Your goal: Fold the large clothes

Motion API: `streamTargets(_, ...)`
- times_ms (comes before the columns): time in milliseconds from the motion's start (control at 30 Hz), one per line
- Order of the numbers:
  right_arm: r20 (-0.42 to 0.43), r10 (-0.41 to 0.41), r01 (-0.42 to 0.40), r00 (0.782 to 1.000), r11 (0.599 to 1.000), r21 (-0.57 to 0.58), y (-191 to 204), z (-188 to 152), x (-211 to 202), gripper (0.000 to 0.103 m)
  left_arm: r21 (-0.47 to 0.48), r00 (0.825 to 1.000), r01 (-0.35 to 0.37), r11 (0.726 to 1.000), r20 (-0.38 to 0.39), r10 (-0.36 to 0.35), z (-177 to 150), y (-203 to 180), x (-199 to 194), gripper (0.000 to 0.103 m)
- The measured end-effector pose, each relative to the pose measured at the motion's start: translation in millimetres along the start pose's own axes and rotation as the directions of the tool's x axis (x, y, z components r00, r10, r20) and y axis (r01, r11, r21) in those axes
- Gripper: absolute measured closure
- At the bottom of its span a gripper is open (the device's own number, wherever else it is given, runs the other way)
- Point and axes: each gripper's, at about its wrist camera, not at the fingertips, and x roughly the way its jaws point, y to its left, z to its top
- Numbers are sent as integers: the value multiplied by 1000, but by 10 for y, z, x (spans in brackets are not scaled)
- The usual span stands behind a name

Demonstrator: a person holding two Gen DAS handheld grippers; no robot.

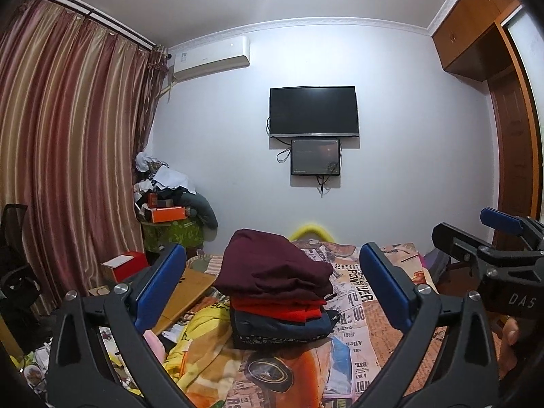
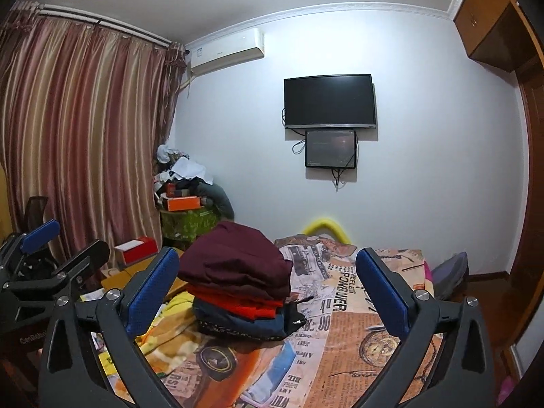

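A stack of folded clothes rests on the bed: a maroon garment point(image 1: 272, 265) point(image 2: 234, 258) on top, a red one point(image 1: 278, 309) point(image 2: 238, 301) under it, a dark navy one point(image 1: 282, 328) point(image 2: 238, 323) at the bottom. My left gripper point(image 1: 272, 282) stands wide open, its blue pads to either side of the stack and short of it, touching nothing. My right gripper point(image 2: 268, 282) is also wide open and holds nothing; the stack lies toward its left finger. Each gripper shows at the edge of the other's view: the right gripper point(image 1: 489, 238), the left gripper point(image 2: 51, 248).
The bed point(image 1: 357, 306) wears a newspaper-print cover; yellow bedding point(image 1: 197, 336) bunches at its left. A wooden board point(image 1: 190, 289) and a red box point(image 1: 127, 263) sit left of it. Curtains point(image 1: 68, 136), a cluttered pile point(image 1: 166, 197), a wall TV point(image 1: 314, 110) and a wardrobe point(image 1: 510, 119) surround.
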Motion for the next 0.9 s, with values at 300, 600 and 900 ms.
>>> streamTargets(300, -10, -5, 4, 1000, 1000, -24, 45, -59, -32, 0, -10, 1000, -9, 1000, -19, 8, -63, 23, 58, 0)
streamTargets(600, -29, 0, 0, 1000, 1000, -12, 25, -85, -43, 0, -22, 999, -9, 1000, -35, 8, -92, 50, 101, 0)
streamTargets(900, -37, -1, 1, 999, 1000, -3, 3, -77, -63, 0, -29, 999, -5, 1000, -47, 3, -106, 28, 136, 0)
